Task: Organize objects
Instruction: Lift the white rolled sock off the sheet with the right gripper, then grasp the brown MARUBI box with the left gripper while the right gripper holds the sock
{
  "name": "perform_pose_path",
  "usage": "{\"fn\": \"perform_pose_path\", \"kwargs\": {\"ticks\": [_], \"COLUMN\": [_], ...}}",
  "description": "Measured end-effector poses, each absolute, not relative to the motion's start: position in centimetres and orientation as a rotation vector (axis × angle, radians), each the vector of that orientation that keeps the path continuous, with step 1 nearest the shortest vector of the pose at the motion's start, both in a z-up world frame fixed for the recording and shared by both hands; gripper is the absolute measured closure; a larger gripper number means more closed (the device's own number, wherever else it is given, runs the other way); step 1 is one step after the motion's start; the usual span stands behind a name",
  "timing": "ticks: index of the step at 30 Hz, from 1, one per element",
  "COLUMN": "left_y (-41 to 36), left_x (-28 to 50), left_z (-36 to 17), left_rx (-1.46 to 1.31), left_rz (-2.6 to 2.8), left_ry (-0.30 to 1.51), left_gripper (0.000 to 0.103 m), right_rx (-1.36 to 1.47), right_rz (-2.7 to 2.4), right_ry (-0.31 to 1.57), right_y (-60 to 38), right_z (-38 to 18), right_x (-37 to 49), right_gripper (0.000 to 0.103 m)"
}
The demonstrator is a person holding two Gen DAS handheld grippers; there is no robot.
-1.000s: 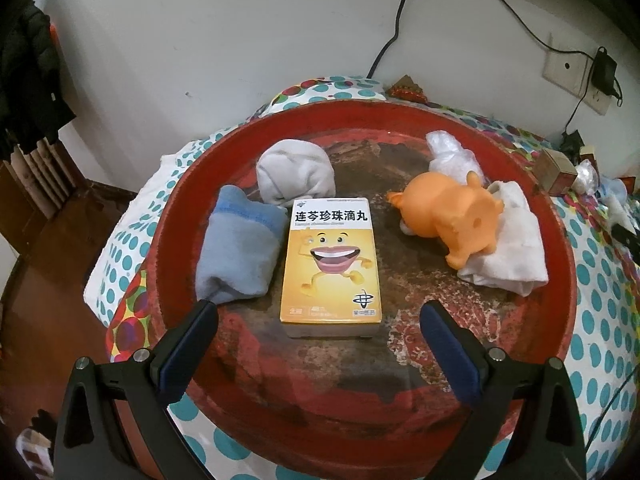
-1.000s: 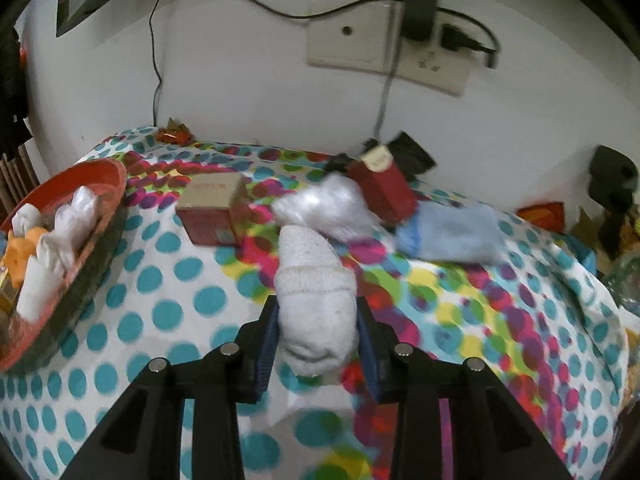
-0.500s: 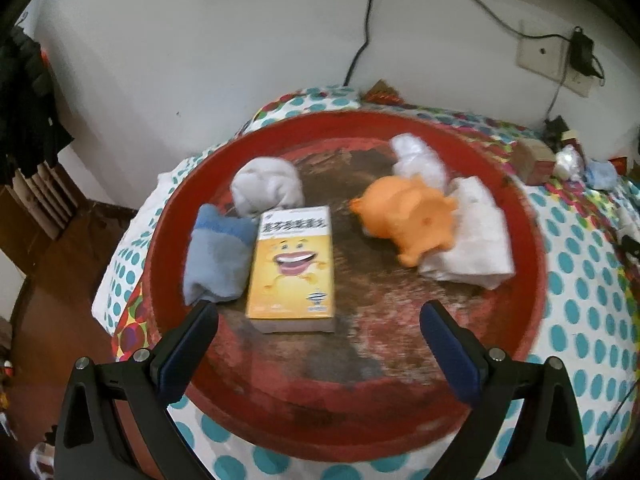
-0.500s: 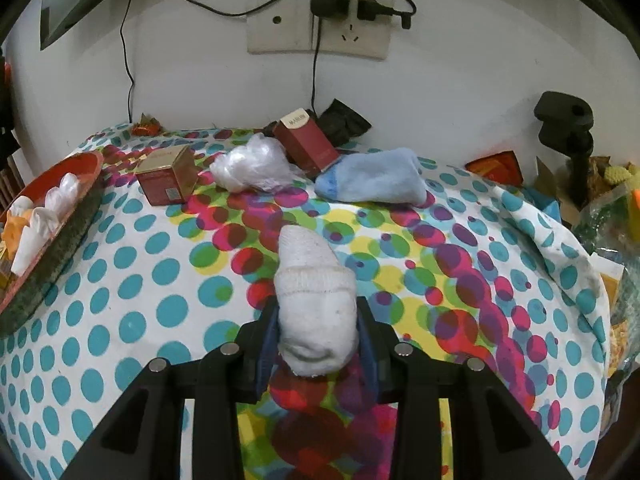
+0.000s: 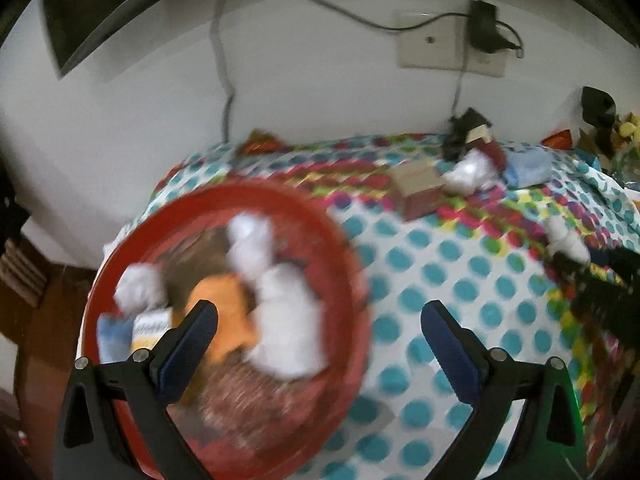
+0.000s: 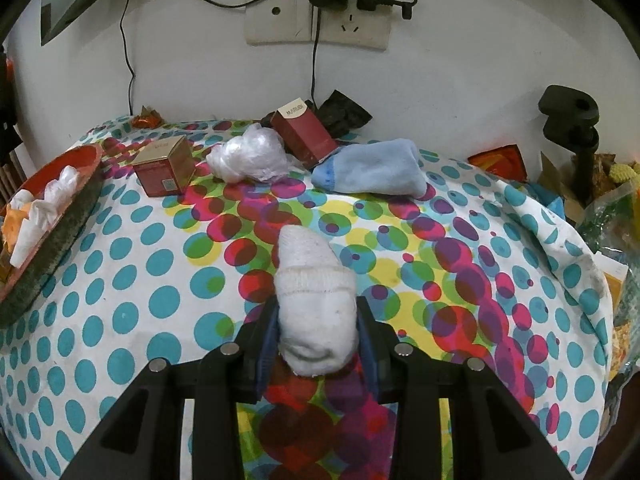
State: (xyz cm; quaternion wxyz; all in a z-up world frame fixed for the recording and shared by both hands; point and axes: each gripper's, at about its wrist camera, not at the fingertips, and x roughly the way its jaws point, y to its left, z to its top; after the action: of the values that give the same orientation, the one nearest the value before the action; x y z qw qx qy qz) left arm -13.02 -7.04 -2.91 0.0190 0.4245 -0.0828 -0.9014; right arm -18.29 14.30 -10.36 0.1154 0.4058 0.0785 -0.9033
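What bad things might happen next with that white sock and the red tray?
1. The right gripper pinches only the white sock's near end; the rest sticks out forward, so it might slip free.
2. The red tray is already crowded with a toy and cloths, so the sock could roll off.

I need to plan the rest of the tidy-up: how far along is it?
Done: the red tray already holds socks, an orange toy and a box. In hand: the right gripper clamps a white sock. Left: the blue sock, plastic bag and two boxes.
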Motion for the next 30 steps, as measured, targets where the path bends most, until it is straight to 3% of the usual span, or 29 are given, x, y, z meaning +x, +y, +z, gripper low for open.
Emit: {"fn": "perform_pose_path", "kwargs": {"ticks": [4, 11, 24, 27, 29, 30], "left_y": [-4.2, -2.5, -2.1, -1.9, -1.8, -1.7], "left_x": [-15.9, -22.1, -28.8, -29.4, -29.5, -29.6], "left_z": [-2.8, -4.4, -7.7, -8.4, -8.7, -8.9], "left_rx": [1.357, 1.469, 1.576, 1.602, 1.621, 1.632], "left_rz": [-2.836, -2.81, -2.73, -2.728, -2.731, -2.726], "left_ry": [-0.24, -0.042, 0.071, 0.067, 0.075, 0.072], "left_gripper": [0.001, 0.001, 0.004, 0.018, 0.037, 0.042], "right_rx": [1.194, 1.196, 1.211, 1.213, 1.214, 1.214], "right_rz": [-2.644, -2.643, -2.63, -2.627, -2.627, -2.627], "right_ry": [0.246, 0.246, 0.246, 0.241, 0.241, 0.242], "right_y": [14.1, 14.2, 14.4, 14.5, 14.5, 14.5], "right_z": [-10.5, -10.5, -10.7, -10.7, -10.7, -10.7], "right_x": [-18.3, -18.3, -18.4, -18.5, -18.5, -18.5], "right_gripper": [0.067, 0.067, 0.065, 0.065, 0.065, 0.064]}}
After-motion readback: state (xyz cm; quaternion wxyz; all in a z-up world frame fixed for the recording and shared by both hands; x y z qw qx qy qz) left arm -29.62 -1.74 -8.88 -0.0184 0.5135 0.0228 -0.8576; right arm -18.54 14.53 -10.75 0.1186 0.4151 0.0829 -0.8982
